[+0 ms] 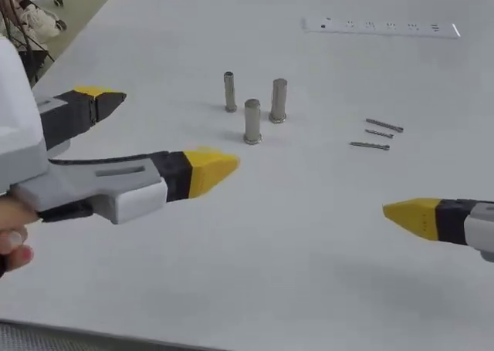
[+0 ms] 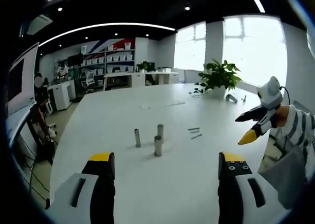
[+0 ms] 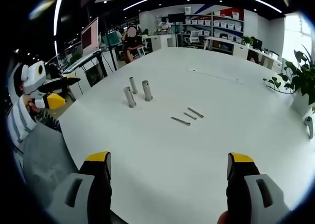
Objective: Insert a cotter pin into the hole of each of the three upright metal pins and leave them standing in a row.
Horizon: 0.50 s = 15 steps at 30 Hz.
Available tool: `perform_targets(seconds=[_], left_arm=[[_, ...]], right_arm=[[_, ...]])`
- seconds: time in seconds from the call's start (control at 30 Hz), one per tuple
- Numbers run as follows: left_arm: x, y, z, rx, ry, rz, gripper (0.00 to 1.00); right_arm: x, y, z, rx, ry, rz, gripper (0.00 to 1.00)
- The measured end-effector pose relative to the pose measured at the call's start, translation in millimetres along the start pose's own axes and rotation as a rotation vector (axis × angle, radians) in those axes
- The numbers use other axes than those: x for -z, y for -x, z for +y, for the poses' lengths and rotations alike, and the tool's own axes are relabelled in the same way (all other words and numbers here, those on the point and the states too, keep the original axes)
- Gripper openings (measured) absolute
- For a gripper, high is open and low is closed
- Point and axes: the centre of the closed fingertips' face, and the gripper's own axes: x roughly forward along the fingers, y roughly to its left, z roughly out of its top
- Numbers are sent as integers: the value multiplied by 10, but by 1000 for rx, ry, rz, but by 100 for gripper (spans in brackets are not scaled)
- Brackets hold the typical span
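Three upright metal pins stand close together on the white table: a thin one (image 1: 230, 92), a middle one (image 1: 252, 121) and a right one (image 1: 279, 100). To their right, three cotter pins (image 1: 376, 134) lie flat. My left gripper (image 1: 181, 131) hovers open and empty, near and left of the pins, which stand ahead between its jaws (image 2: 158, 146). My right gripper (image 3: 170, 158) is open and empty too; one yellow fingertip (image 1: 409, 212) enters from the right, nearer than the cotter pins (image 3: 187, 116).
A white power strip (image 1: 382, 27) lies at the table's far side. The table's near edge (image 1: 154, 332) runs along the bottom. A potted plant (image 2: 219, 76) stands at the far end. Desks and shelves fill the room behind.
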Motion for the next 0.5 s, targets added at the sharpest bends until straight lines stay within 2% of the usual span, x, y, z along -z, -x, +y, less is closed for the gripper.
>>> perform_targets(seconds=[0.13, 0.23, 0.5], left_arm=[[3, -98, -24, 23, -12, 6, 83], [-2, -176, -37, 35, -18, 7, 83], [34, -344, -69, 81, -4, 17, 80]], right_arm=[[-2, -12, 9, 4, 10, 2, 97], [69, -43, -6, 8, 35, 28, 97], [126, -78, 27, -7, 22, 36, 96]])
